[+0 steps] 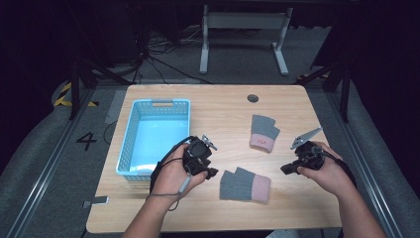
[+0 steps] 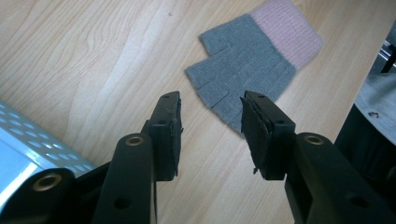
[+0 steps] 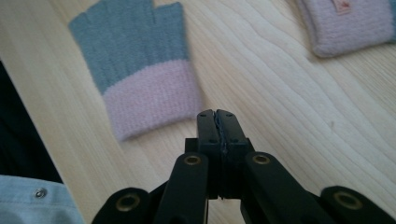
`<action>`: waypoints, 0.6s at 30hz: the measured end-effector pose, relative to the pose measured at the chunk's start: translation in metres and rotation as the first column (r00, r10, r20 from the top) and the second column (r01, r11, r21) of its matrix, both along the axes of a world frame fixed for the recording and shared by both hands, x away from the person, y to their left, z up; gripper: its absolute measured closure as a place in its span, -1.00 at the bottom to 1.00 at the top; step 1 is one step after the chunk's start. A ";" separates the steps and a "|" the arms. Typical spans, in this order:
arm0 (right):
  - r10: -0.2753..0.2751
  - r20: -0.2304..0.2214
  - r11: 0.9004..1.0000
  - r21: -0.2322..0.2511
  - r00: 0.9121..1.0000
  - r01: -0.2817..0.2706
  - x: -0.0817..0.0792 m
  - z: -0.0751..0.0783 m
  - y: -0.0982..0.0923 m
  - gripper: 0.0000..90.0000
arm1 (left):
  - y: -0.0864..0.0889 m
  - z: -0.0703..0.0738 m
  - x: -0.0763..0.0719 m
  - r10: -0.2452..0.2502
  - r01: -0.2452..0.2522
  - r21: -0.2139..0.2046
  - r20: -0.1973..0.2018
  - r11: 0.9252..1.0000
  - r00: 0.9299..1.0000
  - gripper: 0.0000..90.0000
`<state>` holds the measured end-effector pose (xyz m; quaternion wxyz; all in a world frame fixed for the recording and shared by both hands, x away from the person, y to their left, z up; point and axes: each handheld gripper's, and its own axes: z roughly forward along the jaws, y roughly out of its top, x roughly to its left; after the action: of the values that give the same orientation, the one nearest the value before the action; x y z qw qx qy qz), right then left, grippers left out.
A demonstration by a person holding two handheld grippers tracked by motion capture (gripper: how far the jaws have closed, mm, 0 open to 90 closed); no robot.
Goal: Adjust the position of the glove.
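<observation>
The left gripper (image 2: pixel 210 126), fingers apart, is aimed at the grey-and-pink knitted fingerless glove (image 2: pixel 254 63) beside the blue plastic basket (image 1: pixel 154 136), likely for pickup; the right gripper's (image 3: pixel 217 122) fingers are held together, empty.

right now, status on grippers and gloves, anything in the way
Left gripper open, aimed at near glove, not touching. Right gripper shut, empty. Far glove flat on table. Basket at left. Nothing in the way.

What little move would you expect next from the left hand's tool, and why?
Probably a short reach forward and down to the near glove. The left gripper has its fingers apart with nothing between them, pointed at that glove's grey end, and the blue basket waits beside it.
</observation>
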<state>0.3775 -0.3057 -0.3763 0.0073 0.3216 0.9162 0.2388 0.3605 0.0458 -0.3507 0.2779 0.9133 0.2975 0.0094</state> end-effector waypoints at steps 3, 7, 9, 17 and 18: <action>0.031 0.000 0.999 0.009 1.000 -0.031 -0.003 0.001 0.007 1.00 | 0.000 0.000 -0.001 -0.007 0.007 0.002 -0.005 1.000 1.000 0.30; 0.064 -0.019 0.998 0.009 0.998 -0.064 -0.005 -0.001 0.015 1.00 | 0.000 0.001 -0.001 -0.003 0.003 -0.002 -0.005 1.000 1.000 0.30; 0.082 -0.028 0.997 0.010 0.996 -0.082 -0.005 -0.003 0.019 1.00 | 0.000 0.001 -0.001 -0.003 0.003 -0.001 -0.006 1.000 1.000 0.30; 0.175 -0.069 0.985 0.019 0.982 -0.174 -0.009 -0.017 0.044 1.00 | -0.002 0.001 -0.002 -0.012 0.012 0.003 -0.003 1.000 1.000 0.28; 0.184 -0.069 0.983 0.014 0.981 -0.184 -0.009 -0.019 0.047 1.00 | -0.002 0.001 -0.002 -0.013 0.013 0.003 -0.003 1.000 1.000 0.28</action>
<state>0.3688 -0.2587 -0.3956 -0.0479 0.2437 0.9408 0.2306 0.3589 0.0436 -0.3497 0.2760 0.9157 0.2921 0.0068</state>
